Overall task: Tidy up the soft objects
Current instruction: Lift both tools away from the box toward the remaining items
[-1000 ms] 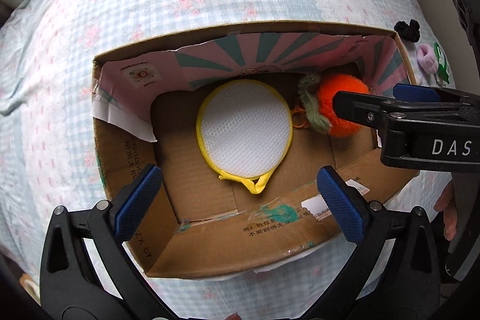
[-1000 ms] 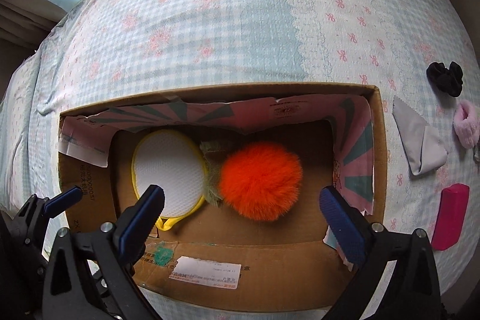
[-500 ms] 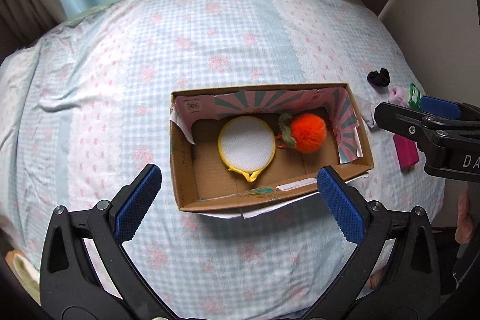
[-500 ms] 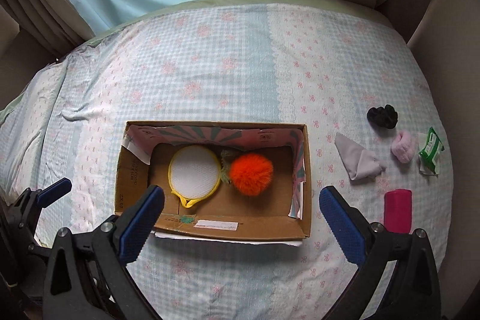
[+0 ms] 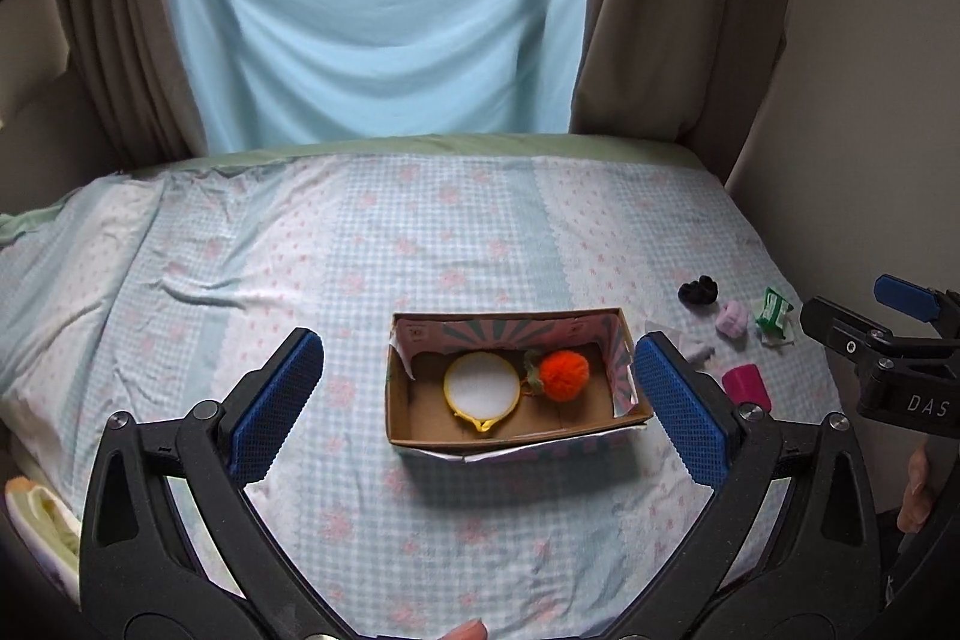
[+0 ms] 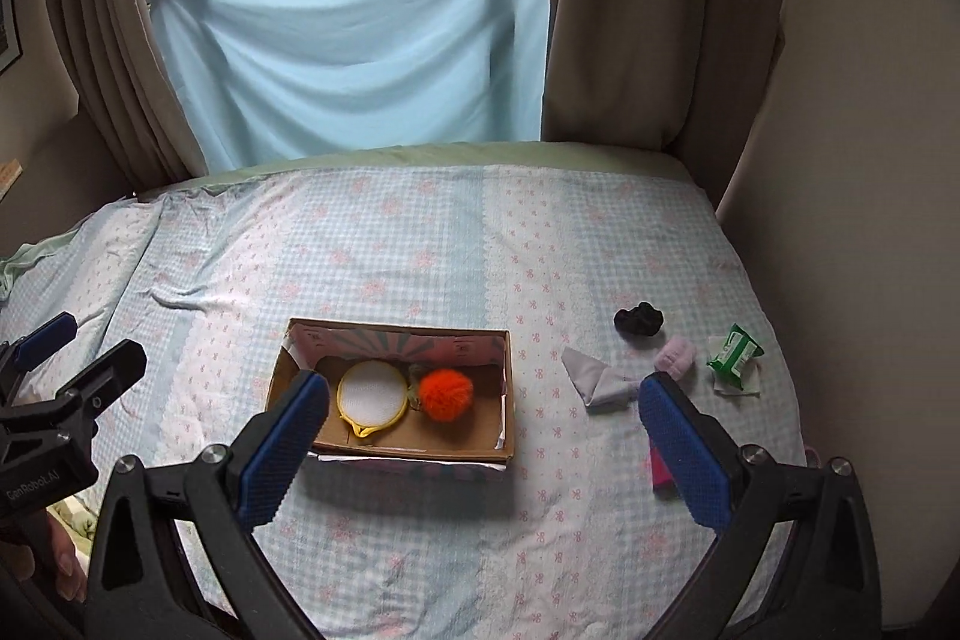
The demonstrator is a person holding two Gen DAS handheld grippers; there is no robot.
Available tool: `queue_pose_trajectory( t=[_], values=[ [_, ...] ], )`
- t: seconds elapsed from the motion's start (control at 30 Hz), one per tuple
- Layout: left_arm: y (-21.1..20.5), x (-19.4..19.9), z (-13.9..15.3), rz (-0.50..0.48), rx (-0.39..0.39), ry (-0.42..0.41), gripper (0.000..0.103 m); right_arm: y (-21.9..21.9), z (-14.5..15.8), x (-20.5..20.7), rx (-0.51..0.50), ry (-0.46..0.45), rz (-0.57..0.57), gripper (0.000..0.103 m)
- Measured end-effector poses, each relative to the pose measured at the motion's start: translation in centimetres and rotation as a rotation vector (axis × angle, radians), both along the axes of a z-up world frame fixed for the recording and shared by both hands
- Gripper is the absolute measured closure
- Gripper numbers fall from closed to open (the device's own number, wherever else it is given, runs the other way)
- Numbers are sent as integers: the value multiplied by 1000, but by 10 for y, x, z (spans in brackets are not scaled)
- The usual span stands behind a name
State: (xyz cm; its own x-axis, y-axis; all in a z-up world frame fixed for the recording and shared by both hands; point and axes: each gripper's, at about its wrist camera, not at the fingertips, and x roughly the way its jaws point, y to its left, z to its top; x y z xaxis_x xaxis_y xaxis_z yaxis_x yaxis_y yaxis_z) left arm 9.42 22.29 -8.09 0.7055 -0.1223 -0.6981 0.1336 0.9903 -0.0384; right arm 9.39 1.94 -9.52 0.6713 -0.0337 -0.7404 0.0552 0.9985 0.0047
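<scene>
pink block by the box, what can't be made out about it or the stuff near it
- pink block: right wrist view, mostly hidden behind a blue pad of the right gripper.
- green packet: both views, print too small to read.
- grey cloth: left wrist view, partly covered by the left gripper.

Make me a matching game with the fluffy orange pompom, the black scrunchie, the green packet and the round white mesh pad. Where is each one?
Things:
1. fluffy orange pompom
2. black scrunchie
3. green packet
4. round white mesh pad with yellow rim

Places:
A. in the cardboard box, left part
B. on the bed, farthest right
C. in the box, right of the pad
D. on the bed, beyond the pink fluffy scrunchie

Pairs: 1-C, 2-D, 3-B, 4-A
</scene>
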Motion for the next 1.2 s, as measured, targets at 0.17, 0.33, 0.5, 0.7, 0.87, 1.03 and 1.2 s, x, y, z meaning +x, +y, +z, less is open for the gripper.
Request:
queue_pose_trajectory(
  t=[0.17,0.33,0.5,0.7,0.87,1.03,1.2],
  values=[
    [-29,-5,8,-57,4,-33,0,-34,17,-23,7,-48,-107,0],
    [-63,-5,12,-96,-13,-42,0,-80,30,-39,-15,-96,-200,0],
    [-107,-1,15,-97,-24,-51,0,-134,35,-45,-20,-129,-255,0],
    [-182,9,3,-66,-27,-26,0,-213,24,-23,-22,-126,-272,0],
    [-247,29,-32,-25,-23,25,0,-280,-5,18,-19,-84,-286,0],
    [-303,54,-90,11,-38,140,0,-335,-53,68,4,-15,-309,0],
    [-353,77,-160,10,-26,252,0,-379,-112,115,56,67,-341,5]
  ],
)
